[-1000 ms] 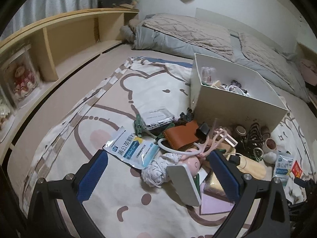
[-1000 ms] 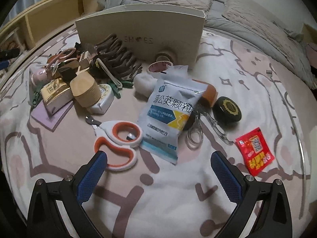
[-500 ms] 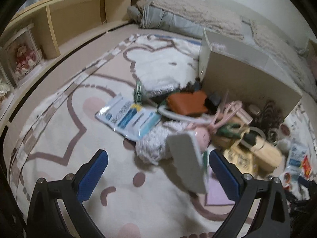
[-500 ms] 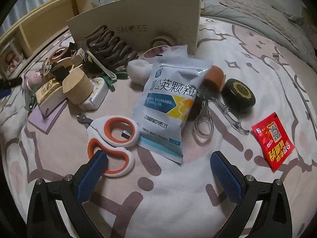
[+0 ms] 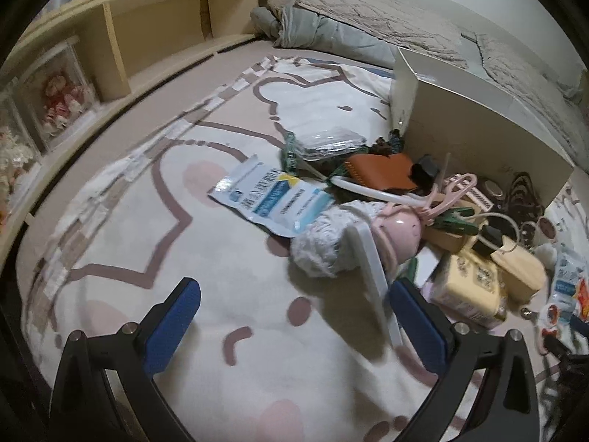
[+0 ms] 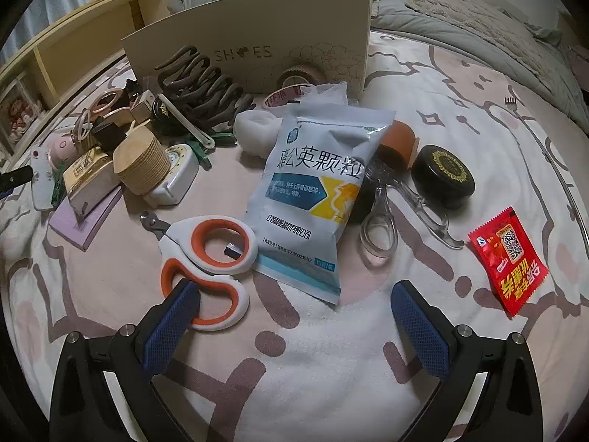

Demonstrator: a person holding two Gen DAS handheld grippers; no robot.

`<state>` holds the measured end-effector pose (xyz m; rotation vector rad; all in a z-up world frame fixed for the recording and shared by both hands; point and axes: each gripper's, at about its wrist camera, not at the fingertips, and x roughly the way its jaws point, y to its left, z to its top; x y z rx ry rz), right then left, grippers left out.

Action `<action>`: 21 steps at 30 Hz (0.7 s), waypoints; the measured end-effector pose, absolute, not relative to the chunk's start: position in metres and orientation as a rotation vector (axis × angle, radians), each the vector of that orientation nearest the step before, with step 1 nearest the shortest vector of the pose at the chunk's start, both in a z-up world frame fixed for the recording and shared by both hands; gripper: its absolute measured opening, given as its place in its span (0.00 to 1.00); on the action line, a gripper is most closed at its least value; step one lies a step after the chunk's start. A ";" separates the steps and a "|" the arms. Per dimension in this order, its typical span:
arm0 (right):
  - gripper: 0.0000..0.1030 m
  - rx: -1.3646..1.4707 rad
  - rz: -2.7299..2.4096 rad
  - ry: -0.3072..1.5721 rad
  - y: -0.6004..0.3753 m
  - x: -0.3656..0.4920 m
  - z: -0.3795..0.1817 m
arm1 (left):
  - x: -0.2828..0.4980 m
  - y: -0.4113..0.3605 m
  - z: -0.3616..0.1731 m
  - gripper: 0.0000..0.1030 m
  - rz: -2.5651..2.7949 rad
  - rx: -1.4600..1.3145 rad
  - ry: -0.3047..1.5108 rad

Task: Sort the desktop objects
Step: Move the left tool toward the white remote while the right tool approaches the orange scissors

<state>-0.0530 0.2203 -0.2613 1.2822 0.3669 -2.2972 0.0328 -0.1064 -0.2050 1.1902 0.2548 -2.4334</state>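
Note:
A heap of small objects lies on a patterned bedspread beside a white shoe box (image 5: 478,129) (image 6: 257,55). My left gripper (image 5: 294,320) is open and empty, low over the spread, just short of a white yarn ball (image 5: 324,243), a tilted white flat device (image 5: 371,272) and a pink gadget (image 5: 399,230). A blue-white sachet (image 5: 272,195) lies beyond. My right gripper (image 6: 294,320) is open and empty, its fingers just short of a large blue-white medicine bag (image 6: 316,191). Its left finger overlaps the orange-white clippers (image 6: 210,258).
A red sachet (image 6: 508,261), clear scissors (image 6: 383,217), a black round tin (image 6: 443,176) and an orange roll (image 6: 397,140) lie at the right. A brown clip pile (image 6: 198,84), wooden coasters (image 6: 141,164) and a purple pad (image 6: 84,217) lie at the left. A wooden shelf (image 5: 147,37) runs along the left.
My left gripper has moved down and forward toward the yarn ball and white device. My right gripper has moved closer to the medicine bag and clippers. Nothing was grasped.

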 end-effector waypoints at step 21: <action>1.00 1.285 -2.295 0.367 0.221 -0.053 -0.262 | 0.020 -0.104 -0.212 1.00 -2.460 1.162 0.290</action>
